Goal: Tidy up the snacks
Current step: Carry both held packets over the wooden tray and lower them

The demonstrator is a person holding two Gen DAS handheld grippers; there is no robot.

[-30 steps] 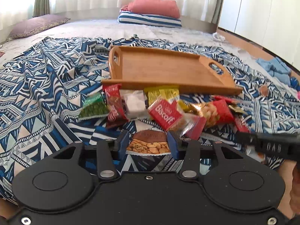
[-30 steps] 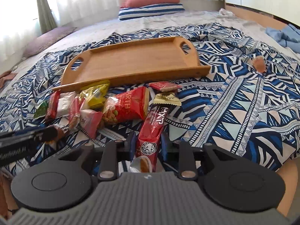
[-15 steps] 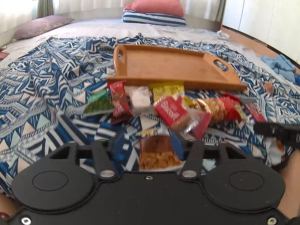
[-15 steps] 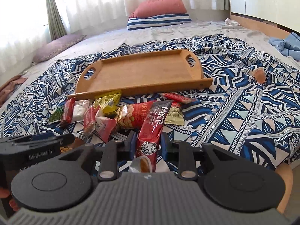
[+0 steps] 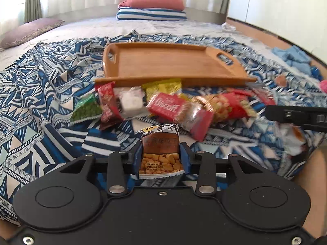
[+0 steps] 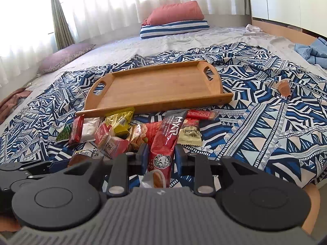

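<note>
My left gripper (image 5: 160, 155) is shut on a brown peanut packet (image 5: 160, 151) and holds it above the blue patterned cloth. My right gripper (image 6: 160, 153) is shut on a long red MXR sachet (image 6: 166, 140), lifted off the cloth. A wooden tray (image 5: 171, 61) with two handle cutouts lies beyond the snack pile; it also shows in the right wrist view (image 6: 155, 85). Loose on the cloth lie a red Biscoff packet (image 5: 166, 107), a green pea packet (image 5: 86, 111), a yellow packet (image 6: 120, 120) and a red nut bag (image 5: 226, 105).
The blue and white patterned cloth (image 6: 265, 126) covers a bed. A striped cushion with a red pillow (image 6: 175, 21) lies at the far end, a purple pillow (image 6: 65, 57) at the left. Blue clothes (image 5: 294, 58) lie at the right. A small brown item (image 6: 283, 86) lies right of the tray.
My left gripper closed on the peanut packet and lifted it off the cloth. My right gripper rose and drew back with the red sachet in it.
</note>
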